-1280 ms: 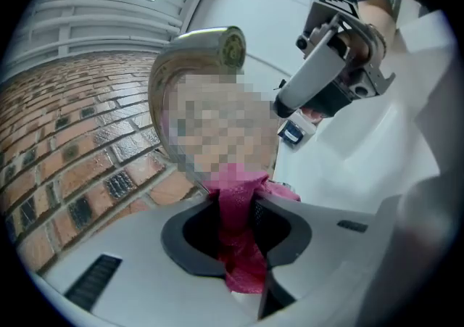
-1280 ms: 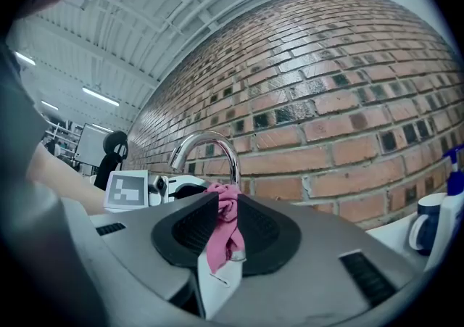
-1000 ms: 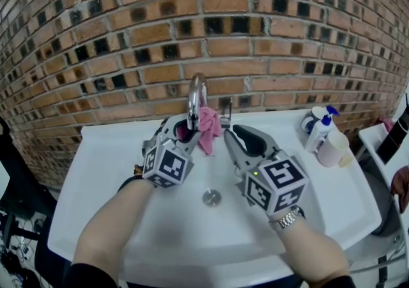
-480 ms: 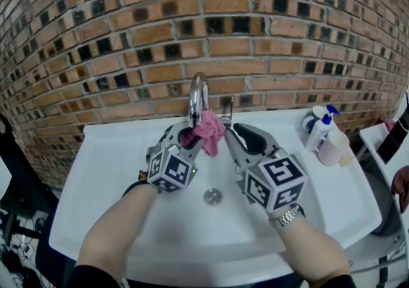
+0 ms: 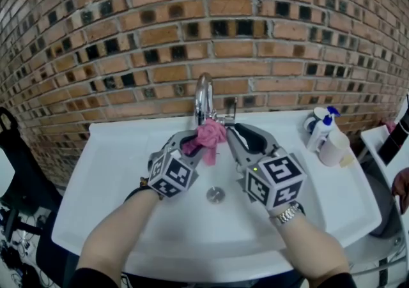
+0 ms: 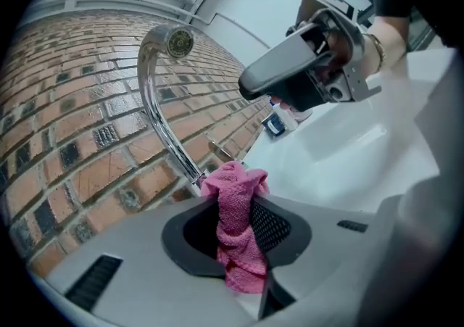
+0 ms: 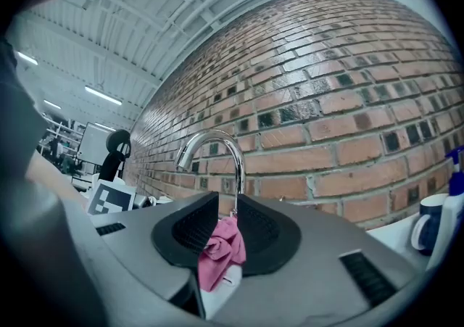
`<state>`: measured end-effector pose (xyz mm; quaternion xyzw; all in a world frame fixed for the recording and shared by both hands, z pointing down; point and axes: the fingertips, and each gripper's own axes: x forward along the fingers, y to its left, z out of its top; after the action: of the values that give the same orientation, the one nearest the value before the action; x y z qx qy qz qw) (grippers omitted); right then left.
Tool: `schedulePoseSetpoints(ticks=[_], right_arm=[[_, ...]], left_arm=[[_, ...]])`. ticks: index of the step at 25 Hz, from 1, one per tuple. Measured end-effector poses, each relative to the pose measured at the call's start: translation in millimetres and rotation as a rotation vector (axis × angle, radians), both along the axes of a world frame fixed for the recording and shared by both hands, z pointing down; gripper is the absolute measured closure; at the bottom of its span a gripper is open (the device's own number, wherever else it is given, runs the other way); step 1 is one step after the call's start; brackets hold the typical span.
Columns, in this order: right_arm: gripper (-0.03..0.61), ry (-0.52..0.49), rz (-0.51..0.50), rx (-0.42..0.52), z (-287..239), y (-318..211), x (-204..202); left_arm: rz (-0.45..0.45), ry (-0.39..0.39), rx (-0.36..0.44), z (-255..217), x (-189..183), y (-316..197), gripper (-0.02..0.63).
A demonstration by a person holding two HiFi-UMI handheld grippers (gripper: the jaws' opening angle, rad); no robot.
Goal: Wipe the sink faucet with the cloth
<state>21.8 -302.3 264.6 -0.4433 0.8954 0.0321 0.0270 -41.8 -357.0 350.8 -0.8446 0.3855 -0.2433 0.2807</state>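
Note:
The chrome faucet (image 5: 203, 98) rises from the back of the white sink (image 5: 115, 172), and its arched spout (image 6: 161, 86) also shows in the left gripper view. A pink cloth (image 5: 209, 133) is bunched against the faucet's lower stem. My left gripper (image 5: 192, 144) is shut on the pink cloth (image 6: 235, 228), which hangs between its pads. My right gripper (image 5: 233, 135) hovers just right of the cloth, jaws open and empty. Through its gap I see the faucet (image 7: 217, 151) and the cloth (image 7: 221, 249). In the left gripper view the right gripper (image 6: 304, 64) hangs apart from the cloth.
A brick wall (image 5: 128, 37) backs the sink. The drain (image 5: 215, 195) lies in the basin below the grippers. A spray bottle (image 5: 323, 128), a blue mug (image 5: 311, 121) and a white cup (image 5: 333, 148) stand at the sink's right rear corner.
My left gripper has sunk a little and rolled slightly, carrying the cloth down along the faucet's stem. The right gripper has stayed where it was.

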Motion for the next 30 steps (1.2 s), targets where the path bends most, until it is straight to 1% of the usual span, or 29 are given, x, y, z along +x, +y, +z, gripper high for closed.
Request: schedulePoseSetpoints(ticks=[3, 5, 8, 14, 19, 26, 28, 30], right_arm=[[0.486, 0.002, -0.003, 0.004, 0.6, 3.1, 0.4], [0.486, 0.006, -0.006, 0.004, 2.2, 5.8, 0.4], [0.486, 0.013, -0.012, 0.005, 4.1, 8.3, -0.3], [0.486, -0.002, 0.018, 0.011, -0.7, 10.7, 7.2], [0.489, -0.013, 0.037, -0.002, -8.6, 17.1, 7.5], [0.499, 0.021, 0.04, 0.001, -11.4, 57.6, -0.9], [0.509, 0.023, 0.045, 0.001, -5.3, 67.5, -3.8], [0.52, 0.046, 0.057, 0.014, 2.5, 75.7, -8.6]], left_arm=[[0.001, 0.023, -0.009, -4.5, 1.1, 12.7, 0.532], [0.001, 0.053, -0.022, -8.1, 0.6, 21.5, 0.532], [-0.01, 0.122, -0.052, -15.6, -4.8, 34.2, 0.532], [-0.057, 0.278, -0.132, -28.7, -17.7, 56.8, 0.532], [-0.07, 0.376, -0.169, -44.9, -22.4, 82.1, 0.531], [-0.042, 0.462, -0.182, -57.8, -25.8, 117.7, 0.529], [-0.046, 0.468, -0.179, -54.9, -27.3, 126.6, 0.529], [-0.054, 0.473, -0.172, -48.8, -29.9, 133.7, 0.529]])
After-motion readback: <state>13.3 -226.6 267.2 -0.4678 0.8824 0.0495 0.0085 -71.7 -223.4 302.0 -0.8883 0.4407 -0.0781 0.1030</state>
